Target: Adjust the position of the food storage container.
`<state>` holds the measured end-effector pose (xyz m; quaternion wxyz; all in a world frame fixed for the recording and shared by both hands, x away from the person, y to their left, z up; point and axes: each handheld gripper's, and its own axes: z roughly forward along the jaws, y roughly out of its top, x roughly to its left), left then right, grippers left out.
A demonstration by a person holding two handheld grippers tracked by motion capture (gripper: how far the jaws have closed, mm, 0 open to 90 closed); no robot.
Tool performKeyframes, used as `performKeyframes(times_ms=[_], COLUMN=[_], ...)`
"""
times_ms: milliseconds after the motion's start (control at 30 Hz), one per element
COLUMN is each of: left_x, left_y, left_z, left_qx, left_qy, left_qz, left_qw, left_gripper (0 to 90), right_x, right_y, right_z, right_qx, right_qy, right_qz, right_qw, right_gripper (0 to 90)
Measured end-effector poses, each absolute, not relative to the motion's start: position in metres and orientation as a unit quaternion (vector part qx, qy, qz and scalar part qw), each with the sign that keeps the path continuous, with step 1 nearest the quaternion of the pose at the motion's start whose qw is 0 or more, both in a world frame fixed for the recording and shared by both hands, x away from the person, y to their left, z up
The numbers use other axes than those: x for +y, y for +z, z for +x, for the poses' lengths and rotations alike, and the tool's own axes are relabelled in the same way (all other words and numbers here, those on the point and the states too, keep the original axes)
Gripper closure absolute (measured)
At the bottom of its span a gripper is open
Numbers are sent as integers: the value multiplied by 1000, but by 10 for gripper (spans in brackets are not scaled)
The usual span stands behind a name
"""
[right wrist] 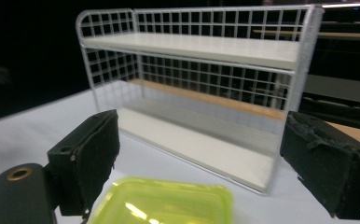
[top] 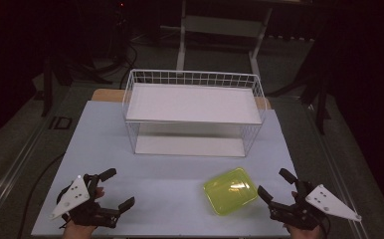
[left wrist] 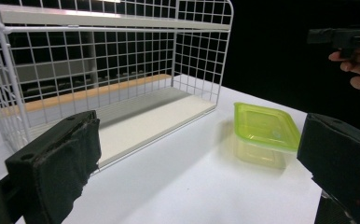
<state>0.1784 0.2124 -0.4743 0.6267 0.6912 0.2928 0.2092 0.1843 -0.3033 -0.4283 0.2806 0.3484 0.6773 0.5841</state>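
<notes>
Plainly, both grippers' jaws gape (nothing held), the green-lidded container (top: 230, 190) just beside the right gripper (top: 277, 188).

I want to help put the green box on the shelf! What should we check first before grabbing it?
1. Right gripper open: ok, jaws wide apart.
2. Left gripper open: ok.
3. Box free to grab: ok, it sits alone on the table, nothing touching it.
4. Lid on the box: ok, the green lid lies flat on top; whether it is snapped tight, cannot tell.
5. Shelf has room: ok, both boards are bare.
6. Right gripper lined up: not ok, the box lies low between its jaws, not yet inside.
</notes>
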Motion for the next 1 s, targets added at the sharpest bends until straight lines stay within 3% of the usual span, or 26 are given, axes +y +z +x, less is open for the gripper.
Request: performKeyframes(times_ms=[100,300,567,867,1000], left_x=[211,205,195,191,192], left_y=[-473,-474,-476,-476,-476], left_z=[177,177,180,180,180], left_qx=[291,288,280,279,276], left_qy=[214,208,201,211,219], left_qz=[687,690,698,697,696], left_qw=[631,631,627,626,626], left_gripper=[3,2,2,3,3], right_x=[-299,-292,-286,-270,-265], right_y=[-427,-431,-451,-473,-483], right_z=[184,188,189,186,189], right_qx=[678,729,791,840,863], right_qy=[575,556,501,452,428], right_qz=[362,334,315,280,250], right_qw=[281,218,157,110,95], right_gripper=[122,165,447,896,900])
